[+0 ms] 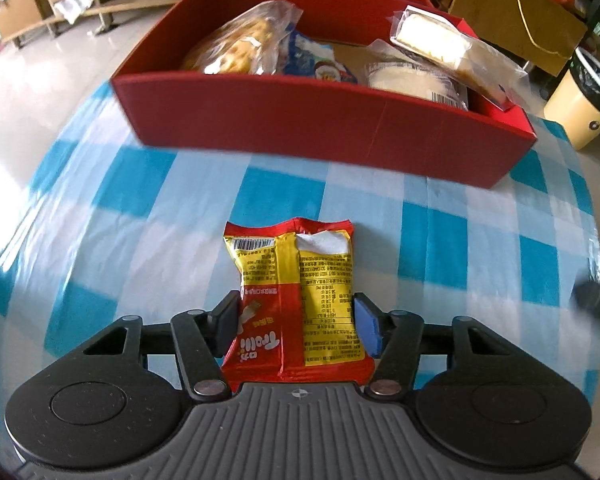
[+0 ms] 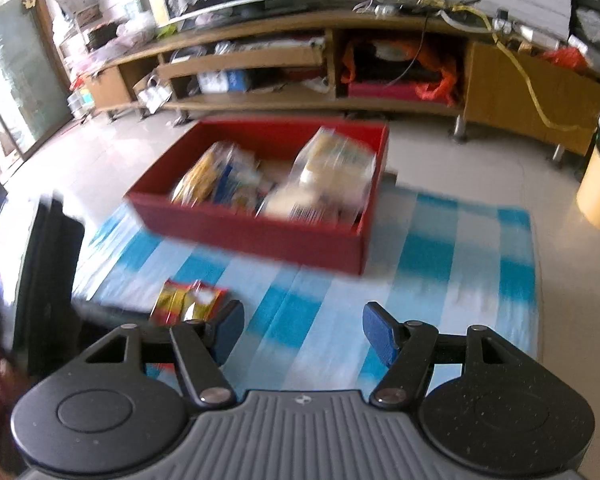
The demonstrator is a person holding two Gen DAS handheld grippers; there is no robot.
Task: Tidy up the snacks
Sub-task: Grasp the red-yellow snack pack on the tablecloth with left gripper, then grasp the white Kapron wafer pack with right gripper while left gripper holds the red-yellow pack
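While my left tool (image 1: 296, 326) pinches the red-and-yellow foil snack packet (image 1: 296, 296) | right tool (image 2: 303, 334) gapes empty | next: lift it into the red cardboard box (image 1: 324, 128) ahead.

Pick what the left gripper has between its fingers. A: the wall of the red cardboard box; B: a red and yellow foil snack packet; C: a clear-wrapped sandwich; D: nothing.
B: the left gripper is closed on the red and yellow foil snack packet, short of the red cardboard box.
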